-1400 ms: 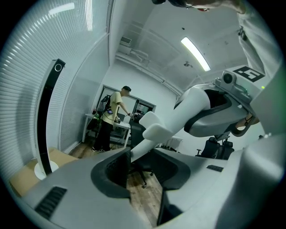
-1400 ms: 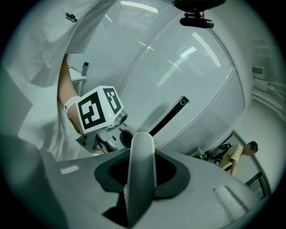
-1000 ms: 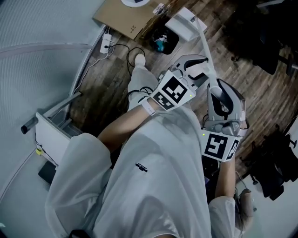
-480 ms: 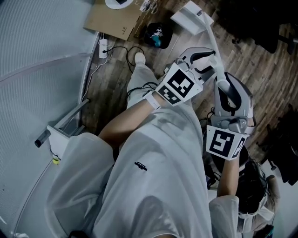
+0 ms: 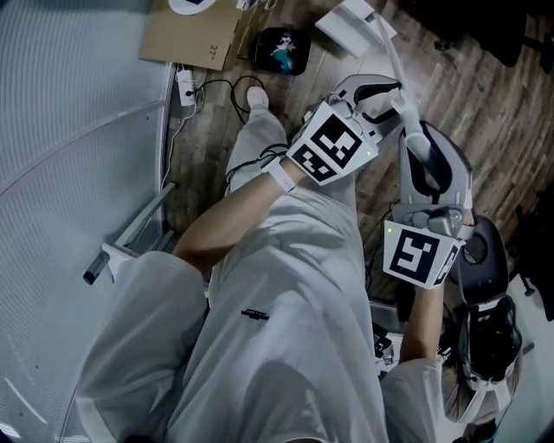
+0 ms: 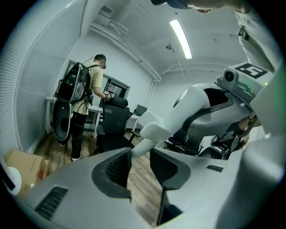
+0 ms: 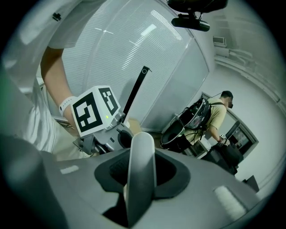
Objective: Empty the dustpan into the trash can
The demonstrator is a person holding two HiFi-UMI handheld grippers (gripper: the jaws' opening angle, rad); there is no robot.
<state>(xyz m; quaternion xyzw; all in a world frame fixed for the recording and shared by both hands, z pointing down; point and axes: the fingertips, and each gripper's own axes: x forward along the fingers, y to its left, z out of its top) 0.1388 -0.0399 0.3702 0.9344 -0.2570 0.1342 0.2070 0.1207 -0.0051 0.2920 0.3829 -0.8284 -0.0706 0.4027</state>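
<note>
The white dustpan (image 5: 351,22) hangs at the top of the head view over the wooden floor, just right of the black trash can (image 5: 279,48), which has coloured rubbish inside. Its long white handle (image 5: 400,95) runs back toward me. My left gripper (image 5: 383,88) is shut on the handle further up, near the pan; in the left gripper view the handle (image 6: 149,130) sits between its pads. My right gripper (image 5: 426,156) is shut on the handle lower down, and the handle (image 7: 139,170) fills its jaws in the right gripper view.
A cardboard box (image 5: 190,39) lies left of the trash can, with a power strip and cables (image 5: 186,86) beside it. A black office chair (image 5: 480,251) stands at the right. A person with a backpack (image 6: 82,103) stands by desks across the room. A curved slatted wall (image 5: 69,130) lies to the left.
Both grippers have moved forward and lower with the handle. The dustpan and trash can have shifted toward the top of the head view, the can further left of the pan.
</note>
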